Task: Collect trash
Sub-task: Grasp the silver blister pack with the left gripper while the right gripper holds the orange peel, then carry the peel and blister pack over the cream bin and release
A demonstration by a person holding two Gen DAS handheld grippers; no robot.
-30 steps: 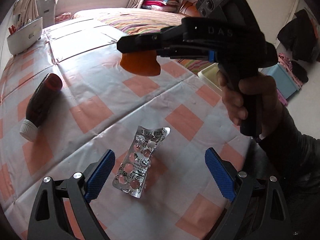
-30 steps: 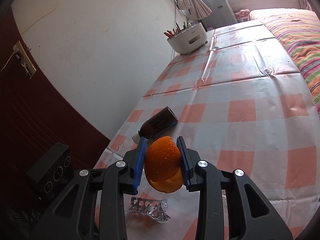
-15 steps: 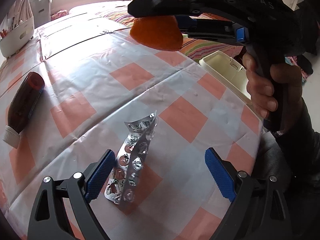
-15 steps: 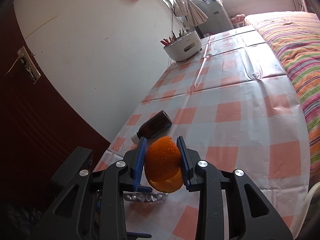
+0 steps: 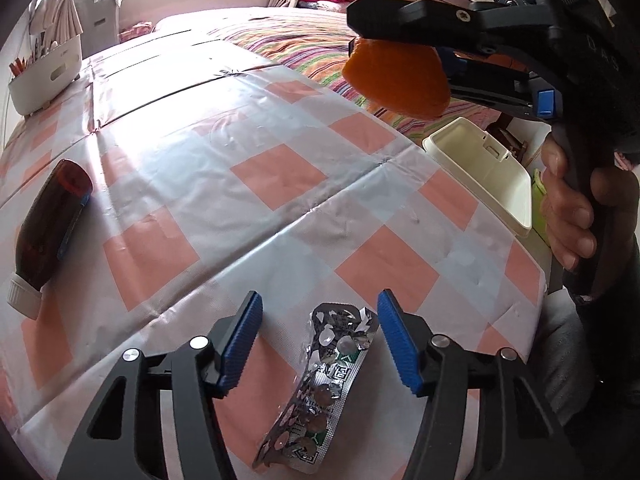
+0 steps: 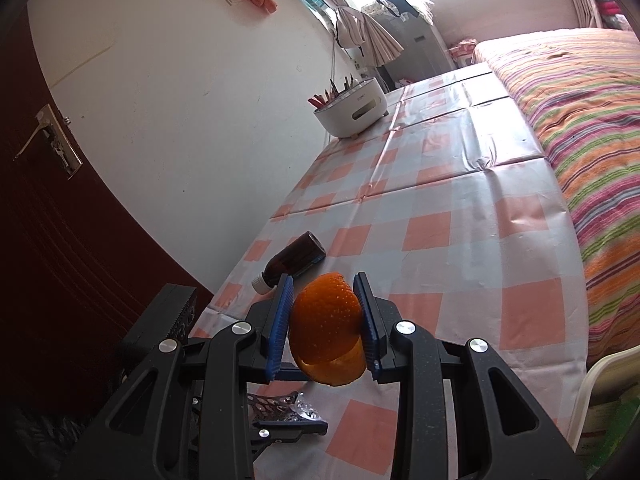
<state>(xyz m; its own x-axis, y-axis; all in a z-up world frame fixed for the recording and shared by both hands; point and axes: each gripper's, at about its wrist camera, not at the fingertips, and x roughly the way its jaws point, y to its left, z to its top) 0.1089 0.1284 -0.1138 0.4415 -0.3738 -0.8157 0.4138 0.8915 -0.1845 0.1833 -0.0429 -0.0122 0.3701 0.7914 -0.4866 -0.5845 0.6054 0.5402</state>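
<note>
Orange peel [image 6: 326, 330] clamped; left gripper [image 5: 320, 340] closing around blister pack [image 5: 320, 392].

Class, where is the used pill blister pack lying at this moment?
In the left wrist view, the blister pack lies on the checked tablecloth between the closing left gripper pads, untouched.

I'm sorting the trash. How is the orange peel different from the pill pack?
The orange peel is held up in the air by the right gripper; the pill pack lies on the table. The peel is orange and rounded; the pack is silver, flat and crinkled. The left gripper's jaws are closing around the pack.
</note>
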